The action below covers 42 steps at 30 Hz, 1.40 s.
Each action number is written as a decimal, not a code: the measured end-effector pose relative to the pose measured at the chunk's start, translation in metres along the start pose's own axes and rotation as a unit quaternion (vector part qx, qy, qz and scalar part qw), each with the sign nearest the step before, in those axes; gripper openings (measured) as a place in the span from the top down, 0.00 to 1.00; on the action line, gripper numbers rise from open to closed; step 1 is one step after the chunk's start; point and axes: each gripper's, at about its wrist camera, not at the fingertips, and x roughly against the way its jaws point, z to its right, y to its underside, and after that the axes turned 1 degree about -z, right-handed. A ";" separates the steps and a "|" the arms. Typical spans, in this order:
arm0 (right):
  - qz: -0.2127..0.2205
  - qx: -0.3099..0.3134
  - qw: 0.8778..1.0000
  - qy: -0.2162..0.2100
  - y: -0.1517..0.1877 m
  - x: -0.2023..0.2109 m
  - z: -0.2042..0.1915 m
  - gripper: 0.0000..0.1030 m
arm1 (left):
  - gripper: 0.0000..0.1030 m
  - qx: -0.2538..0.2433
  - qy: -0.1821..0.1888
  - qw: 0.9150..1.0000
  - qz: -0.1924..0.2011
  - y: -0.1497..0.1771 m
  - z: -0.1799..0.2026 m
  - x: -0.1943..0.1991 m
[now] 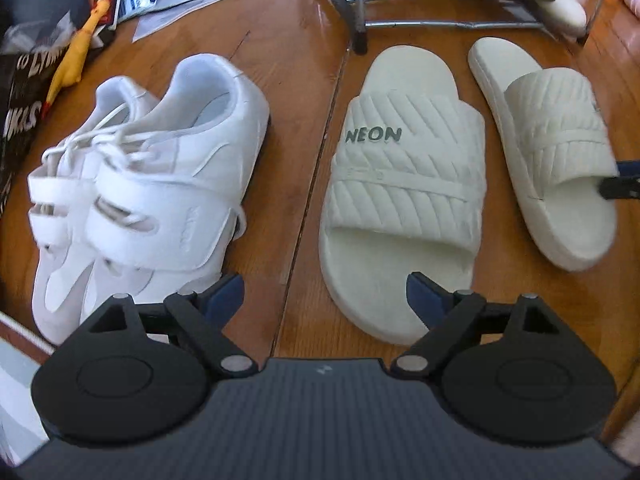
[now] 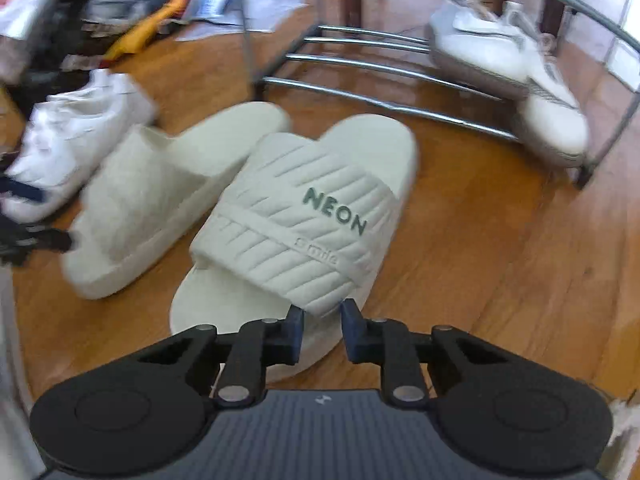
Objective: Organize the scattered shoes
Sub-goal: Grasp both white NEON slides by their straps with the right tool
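Note:
Two cream "NEON" slides lie on the wooden floor. In the left wrist view one slide [image 1: 404, 192] is straight ahead and the other [image 1: 556, 152] is to its right. A pair of white strap sneakers [image 1: 140, 184] lies to the left. My left gripper [image 1: 326, 300] is open and empty, its fingers level with the toe of the near slide. In the right wrist view my right gripper [image 2: 322, 320] has its jaws narrowly apart on the front edge of the strap of the nearer slide [image 2: 304, 216]. The second slide [image 2: 160, 196] lies to its left.
A chrome wire shoe rack [image 2: 380, 64] stands behind the slides with a pair of white sneakers [image 2: 516, 76] on it; it also shows in the left wrist view [image 1: 432, 0]. Papers, magazines and a yellow rubber chicken [image 1: 76, 56] clutter the floor at the far left.

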 end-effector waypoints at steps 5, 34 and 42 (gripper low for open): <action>0.016 0.092 0.995 -0.036 0.004 -0.003 -0.031 0.83 | 0.29 0.007 0.028 1.000 0.009 -0.005 0.007 -0.009; -0.180 -0.363 0.898 -0.173 -0.131 -0.086 0.050 0.15 | 0.20 0.038 0.072 0.996 0.020 -0.014 -0.004 0.001; -0.239 -0.445 0.857 -0.102 -0.128 -0.108 0.056 0.15 | 0.19 0.038 0.070 0.997 0.020 -0.016 -0.004 -0.007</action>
